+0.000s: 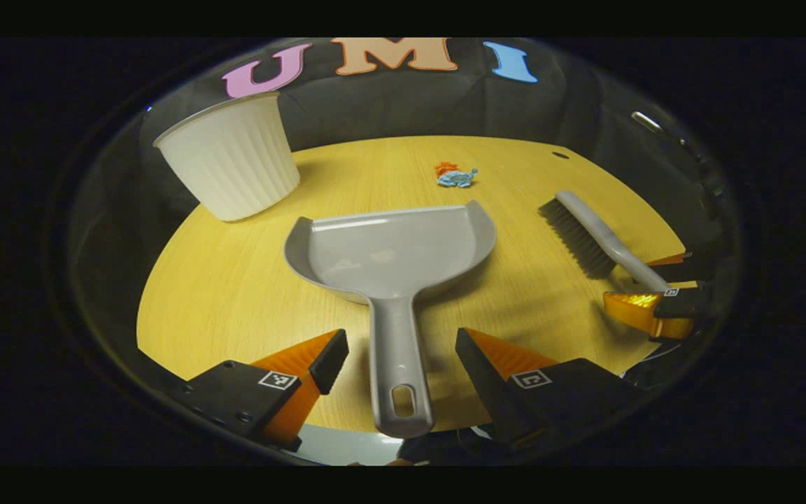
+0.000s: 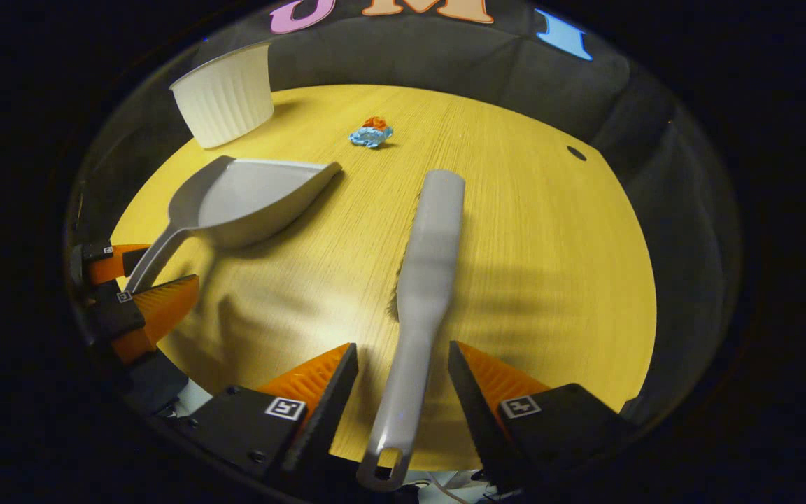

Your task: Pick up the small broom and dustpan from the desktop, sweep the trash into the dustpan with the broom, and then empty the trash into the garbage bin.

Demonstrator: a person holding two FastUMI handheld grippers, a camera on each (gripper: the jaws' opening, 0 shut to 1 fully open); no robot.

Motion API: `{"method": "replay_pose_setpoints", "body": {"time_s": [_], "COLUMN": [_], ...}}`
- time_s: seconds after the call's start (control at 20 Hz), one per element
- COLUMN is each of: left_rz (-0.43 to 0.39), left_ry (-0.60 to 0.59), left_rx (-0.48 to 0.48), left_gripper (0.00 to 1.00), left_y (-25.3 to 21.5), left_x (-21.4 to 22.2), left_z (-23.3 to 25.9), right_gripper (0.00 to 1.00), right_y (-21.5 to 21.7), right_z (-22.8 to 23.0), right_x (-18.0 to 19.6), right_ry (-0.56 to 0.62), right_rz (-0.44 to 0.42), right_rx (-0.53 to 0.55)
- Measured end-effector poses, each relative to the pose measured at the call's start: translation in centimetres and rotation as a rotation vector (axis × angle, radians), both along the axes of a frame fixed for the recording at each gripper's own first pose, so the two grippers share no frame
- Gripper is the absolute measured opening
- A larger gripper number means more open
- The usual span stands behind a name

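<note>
White garbage bin (image 1: 228, 164) at the worktop's (image 1: 221, 294) far left corner. Left claw (image 1: 401, 364) apart, straddling the dustpan (image 1: 389, 255) handle, not pressing. Trash (image 1: 454, 175) near the far edge. Right claw (image 2: 403, 388) apart around the broom (image 2: 420, 280) handle.

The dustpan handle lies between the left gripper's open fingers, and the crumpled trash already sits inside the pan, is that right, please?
Not quite. The dustpan handle does lie between the open fingers of the left gripper, but the pan is empty. In the left gripper view, the crumpled trash lies on the table beyond the pan's front edge, apart from it.
</note>
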State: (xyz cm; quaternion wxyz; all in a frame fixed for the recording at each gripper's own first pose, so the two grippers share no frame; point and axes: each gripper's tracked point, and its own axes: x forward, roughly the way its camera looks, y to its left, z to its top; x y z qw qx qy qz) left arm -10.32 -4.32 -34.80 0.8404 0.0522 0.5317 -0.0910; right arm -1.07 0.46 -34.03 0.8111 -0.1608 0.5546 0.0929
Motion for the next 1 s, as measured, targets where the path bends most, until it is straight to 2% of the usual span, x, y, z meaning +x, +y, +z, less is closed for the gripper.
{"method": "replay_pose_setpoints", "body": {"time_s": [0.05, 0.1, 0.15, 0.25, 0.3, 0.6, 0.7, 0.85, 1.0], "left_rz": [-0.013, -0.021, -0.028, -0.018, -0.01, -0.06, -0.095, -0.179, -0.237], "left_ry": [0.01, 0.022, 0.037, 0.052, 0.05, 0.033, 0.015, -0.043, -0.031], "left_rx": [0.001, 0.007, 0.018, 0.056, 0.079, 0.086, 0.105, 0.138, 0.116], "left_gripper": [0.96, 0.95, 0.94, 0.56, 0.36, 0.26, 0.26, 0.26, 0.24], "left_y": [0.0, 0.0, 0.0, 0.7, 1.2, 1.4, 1.6, 2.2, 1.6], "left_x": [-0.1, -0.1, -0.1, 0.0, 0.3, 1.1, 1.8, 4.1, 6.2], "left_z": [-0.2, -0.5, -0.9, -1.1, -1.4, -1.2, -1.0, -0.5, -1.1], "right_gripper": [0.77, 0.64, 0.67, 0.4, 0.3, 0.19, 0.2, 0.2, 0.2], "right_y": [0.1, 0.1, -0.1, -0.4, -0.4, -1.8, -2.2, -2.8, -1.8], "right_z": [0.0, -0.3, -0.4, -0.2, -0.4, -0.2, 0.5, 1.8, 3.5], "right_x": [0.2, 0.5, 0.8, 1.2, 1.3, 3.2, 4.9, 9.5, 14.2], "right_ry": [0.014, 0.035, 0.05, 0.077, 0.088, 0.032, 0.008, -0.039, -0.087], "right_rz": [0.006, 0.008, 0.006, -0.002, 0.018, 0.097, 0.101, 0.063, 0.013], "right_rx": [-0.004, -0.012, -0.02, -0.022, -0.01, 0.027, 0.05, 0.049, 0.056]}}
